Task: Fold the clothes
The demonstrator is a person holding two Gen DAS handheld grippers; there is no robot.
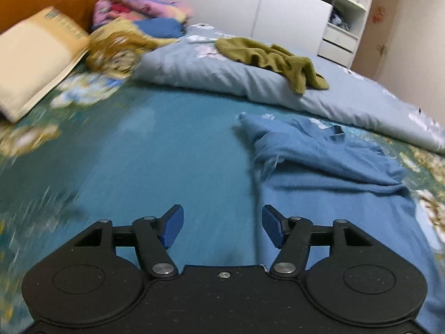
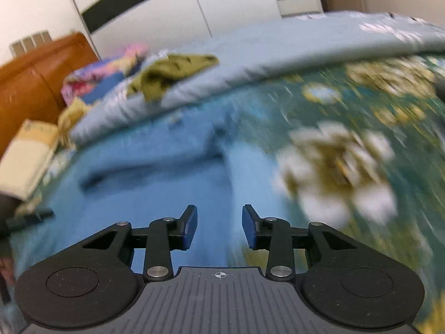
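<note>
The blue garment (image 1: 328, 172) lies crumpled on the teal bedsheet (image 1: 172, 153), ahead and right of the left gripper (image 1: 222, 226), whose fingers are spread and empty. Nothing looks folded yet, so squaring and folding remain. Its long axis seems to run away from the fingers, collar at the far end. The right gripper (image 2: 219, 226) hovers over it, parted, holding nothing.

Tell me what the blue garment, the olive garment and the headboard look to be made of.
Blue garment: soft knit, probably cotton jersey; matte, limp folds. Olive garment: thicker, fuzzy knit or terry, judging by its nubby surface. Headboard: wood or wood veneer, orange-brown with a slight sheen; blur hides any grain.
</note>
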